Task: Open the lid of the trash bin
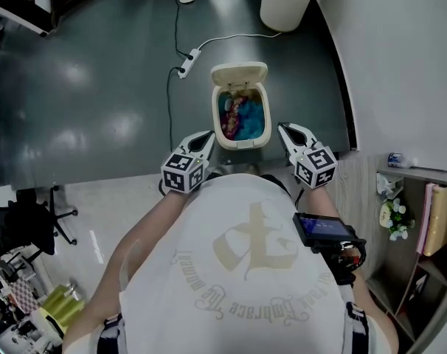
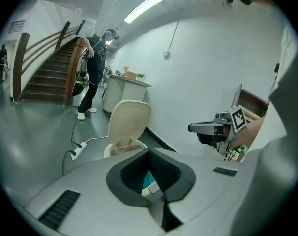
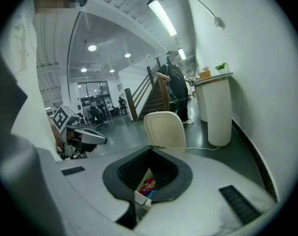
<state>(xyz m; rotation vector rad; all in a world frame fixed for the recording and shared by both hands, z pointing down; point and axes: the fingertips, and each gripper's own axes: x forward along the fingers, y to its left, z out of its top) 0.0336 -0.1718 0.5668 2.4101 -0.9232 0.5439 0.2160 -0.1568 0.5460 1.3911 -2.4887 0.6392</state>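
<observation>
A cream trash bin stands on the dark floor by the wall. Its lid is tipped up and back, and colourful rubbish shows inside. My left gripper hovers just left of the bin's near rim; my right gripper hovers just right of it. Both are shut with nothing held, and neither touches the bin. In the left gripper view the raised lid stands beyond the left gripper, with the right gripper off to the side. The right gripper view shows the lid beyond the right gripper.
A power strip with its cable lies on the floor behind the bin. A white column stands at the back, against the white wall. Shelves are at my right. A person stands by the stairs.
</observation>
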